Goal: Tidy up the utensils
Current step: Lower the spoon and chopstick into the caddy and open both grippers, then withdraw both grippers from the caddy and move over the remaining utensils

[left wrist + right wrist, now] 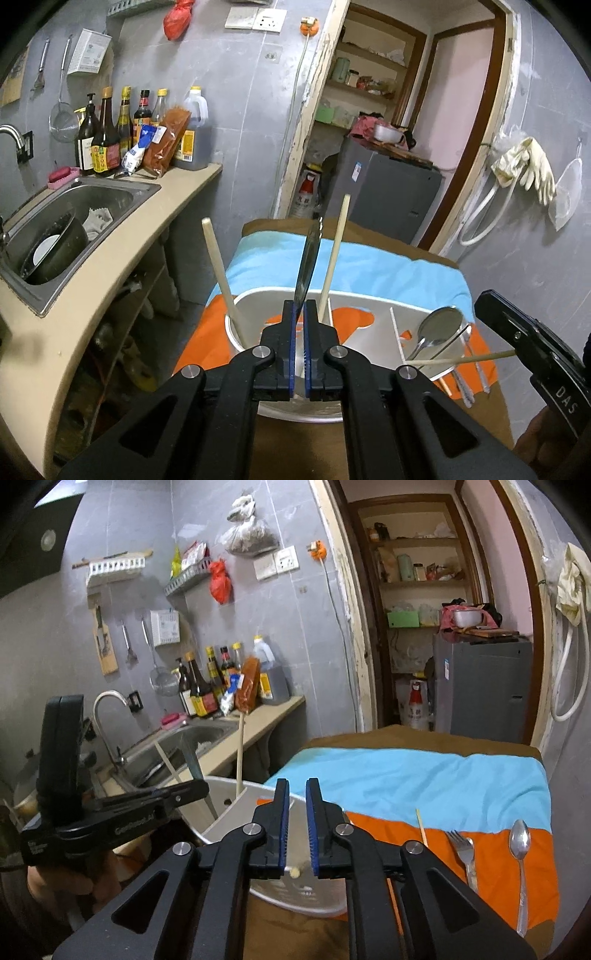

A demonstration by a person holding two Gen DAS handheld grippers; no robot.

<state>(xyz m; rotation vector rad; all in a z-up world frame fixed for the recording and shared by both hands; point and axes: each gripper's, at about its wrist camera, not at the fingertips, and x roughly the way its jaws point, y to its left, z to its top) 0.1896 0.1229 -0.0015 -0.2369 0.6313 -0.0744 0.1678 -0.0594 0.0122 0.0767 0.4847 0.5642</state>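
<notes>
My left gripper (301, 306) is shut on a metal knife (308, 254), blade edge-on and pointing up, held over the white divided utensil holder (362, 297). Two chopsticks (221, 273) stand in the holder's left compartment. A spoon (437, 326) leans in its right compartment. My right gripper (297, 786) is shut on a single chopstick (461, 359), held crosswise at the holder's right side; its end shows between the pads (294, 872). A fork (464, 856), a spoon (520, 853) and a chopstick (422, 827) lie on the orange and blue cloth (424, 779).
A counter (122, 251) with a steel sink (66, 225) holding a pot runs along the left, with sauce bottles (110, 136) at its back. A grey fridge (484, 686) stands past the table's far edge by the doorway.
</notes>
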